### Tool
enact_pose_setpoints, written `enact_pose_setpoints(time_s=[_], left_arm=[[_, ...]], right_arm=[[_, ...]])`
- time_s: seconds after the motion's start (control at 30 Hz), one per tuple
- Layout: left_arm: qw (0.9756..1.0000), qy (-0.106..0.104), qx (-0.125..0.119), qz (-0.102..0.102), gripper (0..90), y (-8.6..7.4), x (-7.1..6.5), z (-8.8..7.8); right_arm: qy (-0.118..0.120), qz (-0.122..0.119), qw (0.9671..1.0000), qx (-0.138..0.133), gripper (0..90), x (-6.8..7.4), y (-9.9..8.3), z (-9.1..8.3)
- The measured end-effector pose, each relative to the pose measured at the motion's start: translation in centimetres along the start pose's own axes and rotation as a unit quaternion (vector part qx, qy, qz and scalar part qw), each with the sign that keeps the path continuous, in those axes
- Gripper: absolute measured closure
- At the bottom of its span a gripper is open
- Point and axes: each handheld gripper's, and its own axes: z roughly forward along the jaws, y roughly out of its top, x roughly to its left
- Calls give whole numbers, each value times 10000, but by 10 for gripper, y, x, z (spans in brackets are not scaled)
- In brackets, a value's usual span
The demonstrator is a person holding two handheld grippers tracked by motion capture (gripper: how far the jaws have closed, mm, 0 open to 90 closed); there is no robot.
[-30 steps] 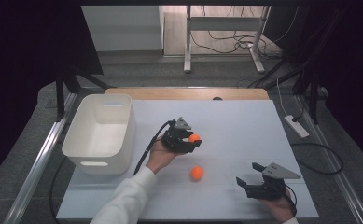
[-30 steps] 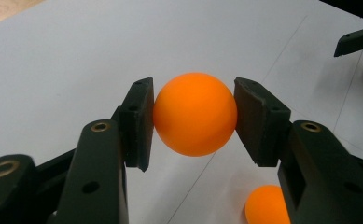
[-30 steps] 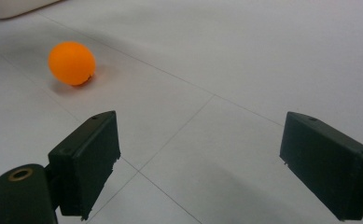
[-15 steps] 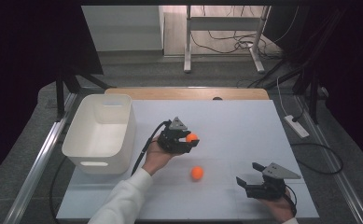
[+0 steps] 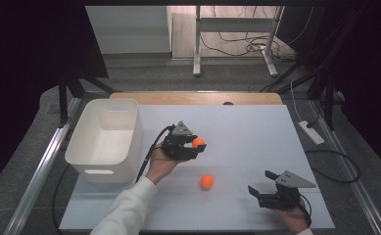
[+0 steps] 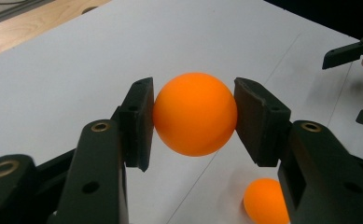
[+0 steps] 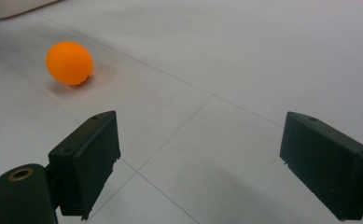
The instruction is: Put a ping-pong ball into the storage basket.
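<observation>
My left gripper [image 5: 195,146] is held a little above the white table [image 5: 247,127], just right of the bin, shut on an orange ball [image 5: 198,142]. In the left gripper view both pads press the sides of that ball [image 6: 195,114]. A second orange ball [image 5: 206,181] lies on the table below and right of it, also seen low in the left gripper view [image 6: 265,201] and at upper left in the right gripper view [image 7: 70,63]. My right gripper [image 5: 257,192] rests near the table's front right, open, with nothing between its jaws [image 7: 200,163].
A white plastic bin [image 5: 105,139] stands at the table's left side with its inside bare. A wooden strip [image 5: 198,98] runs along the far edge. A power strip [image 5: 310,132] and cables lie on the floor to the right.
My left gripper has drifted slightly left toward the bin with the ball still in it. The loose ball and my right gripper have stayed put.
</observation>
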Motion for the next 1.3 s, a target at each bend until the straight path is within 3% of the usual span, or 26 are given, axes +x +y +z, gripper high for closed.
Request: enact_pose_setpoints(time_s=[0.63,1.3], left_arm=[[9999,-12,-145,-45,503,0,0,-13],[9993,156,-337,-25,504,-1,4,-36]], right_arm=[[14,30,10000,2,117,0,0,1],[31,47,10000,-3,118,0,0,1]])
